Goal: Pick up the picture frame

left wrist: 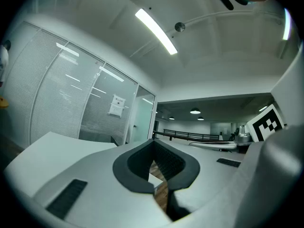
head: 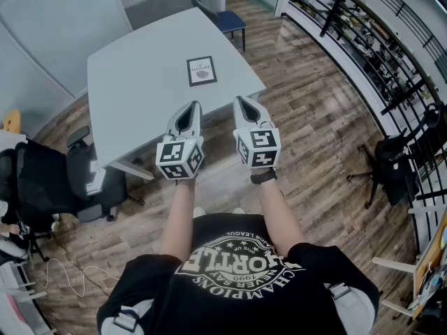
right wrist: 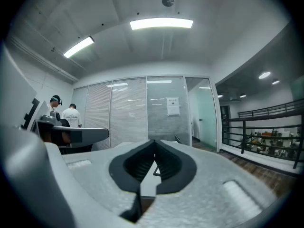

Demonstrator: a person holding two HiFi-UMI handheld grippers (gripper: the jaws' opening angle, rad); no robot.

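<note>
A small dark-framed picture frame (head: 202, 71) lies flat on the grey table (head: 140, 82), toward its far right part. My left gripper (head: 196, 106) and right gripper (head: 238, 100) hover side by side at the table's near edge, both held level and both shut with nothing between the jaws. The frame lies beyond them, a little ahead of the gap between the two. In the right gripper view a sliver of the frame (right wrist: 155, 171) shows through the slit of the shut gripper (right wrist: 154, 152). The left gripper (left wrist: 154, 148) in its own view shows only table and floor past its jaws.
A blue chair (head: 227, 19) stands at the table's far side. A black office chair (head: 56, 180) sits at the left, another black chair (head: 398, 159) at the right by a black railing (head: 363, 19). Glass partition walls (right wrist: 128, 113) rise behind the table. Two people (right wrist: 61, 113) stand at the far left.
</note>
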